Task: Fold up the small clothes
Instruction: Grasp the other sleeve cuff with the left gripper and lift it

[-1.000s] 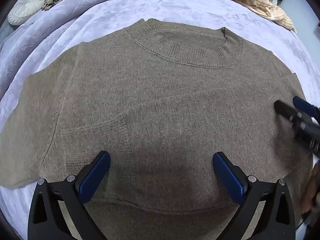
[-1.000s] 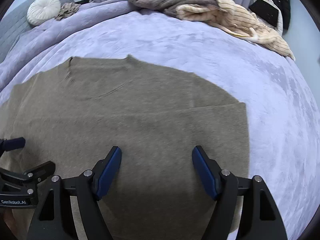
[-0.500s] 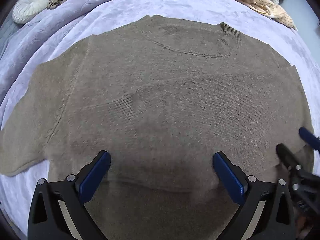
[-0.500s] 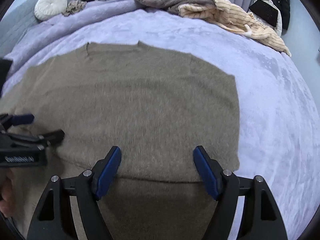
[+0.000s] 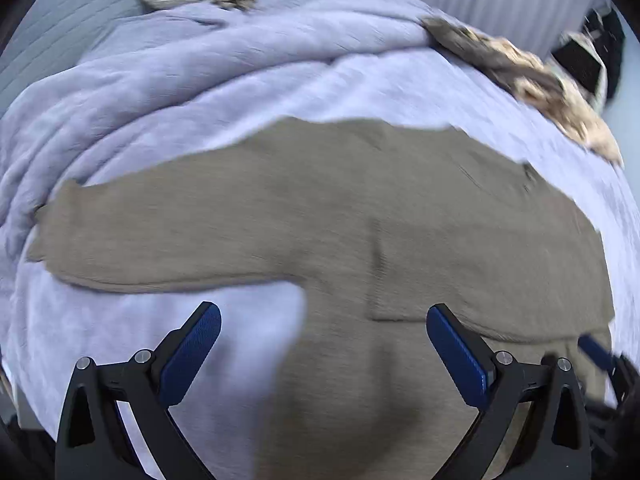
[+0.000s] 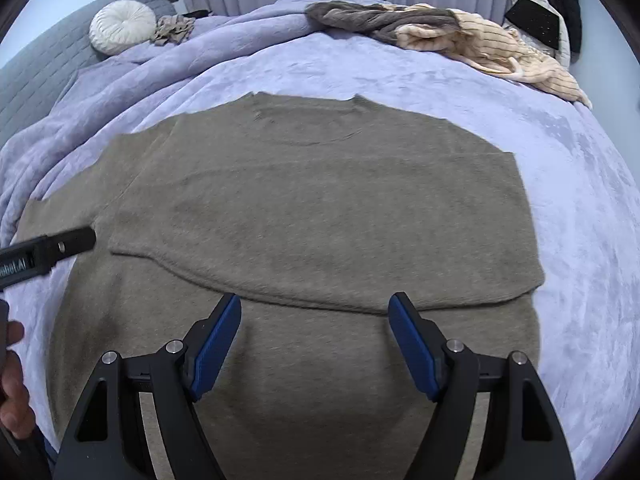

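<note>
An olive-brown knit sweater (image 6: pixel 320 200) lies flat on the lilac bedspread (image 6: pixel 580 200), collar at the far side. Its right sleeve is folded across the body, and the cuff edge runs just beyond my right gripper (image 6: pixel 314 320). That gripper hovers open over the lower body with nothing between its blue pads. In the blurred left wrist view the sweater (image 5: pixel 360 220) shows its left sleeve (image 5: pixel 140 248) stretched out sideways. My left gripper (image 5: pixel 322 328) hangs open above the armpit, one pad over bare bedspread. Its finger (image 6: pixel 60 246) reaches in from the left edge of the right wrist view.
A heap of grey and cream striped clothes (image 6: pixel 460 36) lies at the far right of the bed. A round white cushion (image 6: pixel 122 26) and a small crumpled cloth (image 6: pixel 174 28) sit far left by the grey headboard. A hand (image 6: pixel 12 380) shows at the lower left.
Both grippers have pulled back and risen, so more of the sweater shows. My left gripper swung left and now looks over the outstretched sleeve. Both stayed open and empty.
</note>
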Demonstrator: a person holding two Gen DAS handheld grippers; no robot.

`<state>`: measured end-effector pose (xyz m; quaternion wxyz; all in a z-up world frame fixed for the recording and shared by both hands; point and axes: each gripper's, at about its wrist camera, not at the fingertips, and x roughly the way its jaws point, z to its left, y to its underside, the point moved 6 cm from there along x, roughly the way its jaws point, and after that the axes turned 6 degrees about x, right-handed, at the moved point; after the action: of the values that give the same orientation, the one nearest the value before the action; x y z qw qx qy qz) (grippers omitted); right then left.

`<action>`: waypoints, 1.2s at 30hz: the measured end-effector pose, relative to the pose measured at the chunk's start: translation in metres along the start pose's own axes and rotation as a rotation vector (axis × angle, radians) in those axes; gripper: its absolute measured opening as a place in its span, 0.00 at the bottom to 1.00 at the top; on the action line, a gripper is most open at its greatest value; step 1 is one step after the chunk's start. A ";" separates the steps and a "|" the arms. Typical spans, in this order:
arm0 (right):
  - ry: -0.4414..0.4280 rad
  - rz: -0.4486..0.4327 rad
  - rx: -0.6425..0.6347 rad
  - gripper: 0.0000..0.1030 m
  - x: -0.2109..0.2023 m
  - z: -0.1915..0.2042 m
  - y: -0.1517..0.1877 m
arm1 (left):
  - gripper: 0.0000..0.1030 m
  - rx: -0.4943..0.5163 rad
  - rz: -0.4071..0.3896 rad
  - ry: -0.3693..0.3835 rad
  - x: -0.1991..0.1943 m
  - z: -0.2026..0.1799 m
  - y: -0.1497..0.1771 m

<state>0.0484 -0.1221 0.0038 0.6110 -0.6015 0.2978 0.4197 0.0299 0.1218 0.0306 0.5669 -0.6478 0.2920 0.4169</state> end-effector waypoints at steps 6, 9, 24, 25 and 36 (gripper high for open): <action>-0.015 0.029 -0.111 0.77 0.002 0.055 0.017 | 1.00 -0.191 -0.188 -0.090 -0.019 0.076 -0.009; -0.011 0.036 -0.158 0.77 0.001 0.077 0.022 | 1.00 -0.294 -0.147 -0.069 -0.016 0.110 0.000; 0.027 0.083 -0.251 0.77 0.010 0.115 0.036 | 0.89 -0.453 -0.106 -0.038 0.024 0.246 0.015; 0.033 0.085 -0.261 0.77 0.011 0.118 0.036 | 0.86 -0.471 -0.104 -0.010 0.029 0.253 0.017; 0.062 0.106 -0.288 0.77 0.017 0.137 0.031 | 0.58 -0.831 -0.254 0.348 0.075 0.331 0.017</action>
<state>0.0099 0.0135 -0.0130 0.4860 -0.6790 0.2845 0.4710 -0.0177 0.4492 -0.0462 0.2485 -0.9108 0.1093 0.3111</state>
